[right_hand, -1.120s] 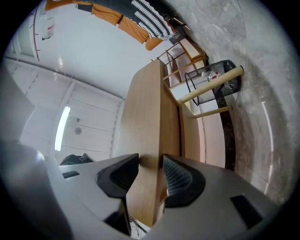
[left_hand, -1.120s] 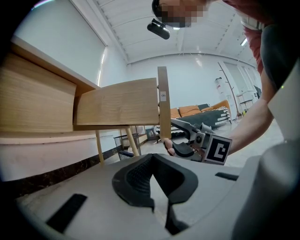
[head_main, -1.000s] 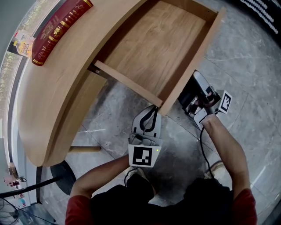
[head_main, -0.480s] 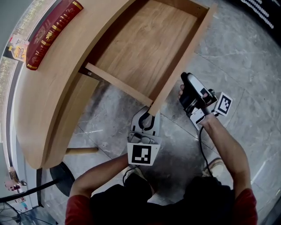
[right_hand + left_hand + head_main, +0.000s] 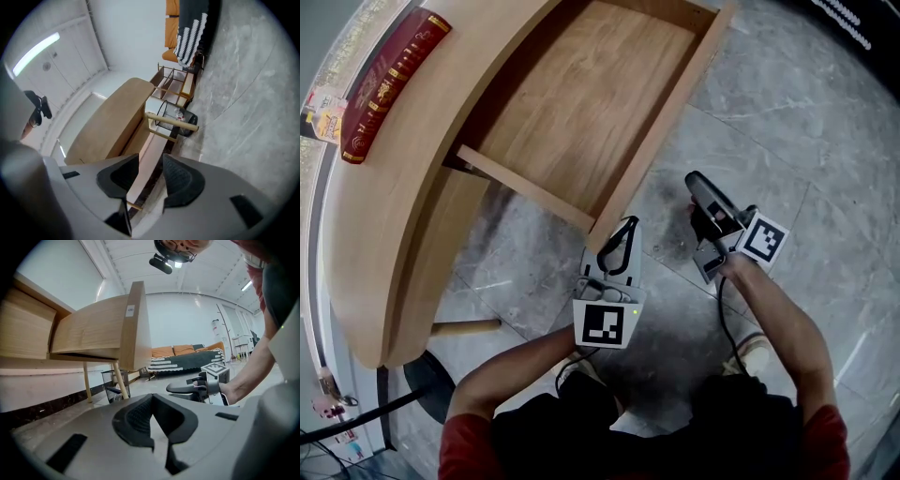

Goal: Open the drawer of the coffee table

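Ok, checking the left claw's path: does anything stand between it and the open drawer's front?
Nothing visible does. The left claw, shut and empty, is right beside the near corner of the drawer front, with only bare floor around that corner.

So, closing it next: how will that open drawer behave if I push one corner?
The drawer looks empty, so probably light. It's wide and far out, so a corner push may skew it. Rigid wood; shouldn't flex.

Red book [image 5: 389, 84]: lying flat at ten o'clock, head view.
Wire bin [image 5: 112, 386]: standing at eight o'clock, left gripper view.
Orange sofa [image 5: 183, 351]: sitting far back at three o'clock there.
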A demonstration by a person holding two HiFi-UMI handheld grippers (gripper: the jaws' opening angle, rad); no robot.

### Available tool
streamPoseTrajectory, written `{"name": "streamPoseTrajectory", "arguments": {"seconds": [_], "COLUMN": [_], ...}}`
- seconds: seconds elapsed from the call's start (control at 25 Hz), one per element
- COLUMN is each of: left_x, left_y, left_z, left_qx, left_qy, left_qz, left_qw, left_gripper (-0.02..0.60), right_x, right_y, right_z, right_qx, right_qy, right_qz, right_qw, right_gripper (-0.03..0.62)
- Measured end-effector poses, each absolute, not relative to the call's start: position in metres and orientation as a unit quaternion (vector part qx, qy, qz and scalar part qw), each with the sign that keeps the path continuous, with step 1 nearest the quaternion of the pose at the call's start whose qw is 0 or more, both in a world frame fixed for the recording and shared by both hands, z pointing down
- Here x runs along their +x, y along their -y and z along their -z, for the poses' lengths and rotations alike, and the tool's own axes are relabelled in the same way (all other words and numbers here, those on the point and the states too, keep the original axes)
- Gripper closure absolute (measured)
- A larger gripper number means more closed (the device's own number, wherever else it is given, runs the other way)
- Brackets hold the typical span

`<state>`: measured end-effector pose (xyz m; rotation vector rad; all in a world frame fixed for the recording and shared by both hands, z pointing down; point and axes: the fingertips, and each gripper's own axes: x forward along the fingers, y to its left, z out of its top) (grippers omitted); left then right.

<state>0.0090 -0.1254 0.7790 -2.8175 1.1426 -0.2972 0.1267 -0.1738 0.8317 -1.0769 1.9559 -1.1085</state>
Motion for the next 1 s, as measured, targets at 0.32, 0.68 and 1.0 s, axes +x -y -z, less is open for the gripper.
{"name": "streamPoseTrajectory", "arguments": {"seconds": [0.32, 0.68, 1.0], "left_x": [0.029, 0.037, 0.033], "left_y": [0.125, 0.128, 0.130], "left_z": [-0.786, -0.792, -0.802], "left_qx": [-0.926, -0.928, -0.926], "left_qy": [-0.358, -0.352, -0.352], "left_qz": [0.110, 0.114, 0.127], "left_qw": [0.048, 0.046, 0.049], "left_gripper": [0.574, 0.574, 0.575], "right_x": [0.161, 0.173, 0.165], "right_y": [0.147, 0.114, 0.106], "right_z": [-0.861, -0.842, -0.826], "right_qx": [-0.536, -0.655, -0.675], "right_qy": [-0.740, -0.739, -0.734], "right_qz": [0.360, 0.159, 0.059], "right_qw": [0.189, -0.007, -0.051], "right_gripper": [0.454, 0.470, 0.473]}}
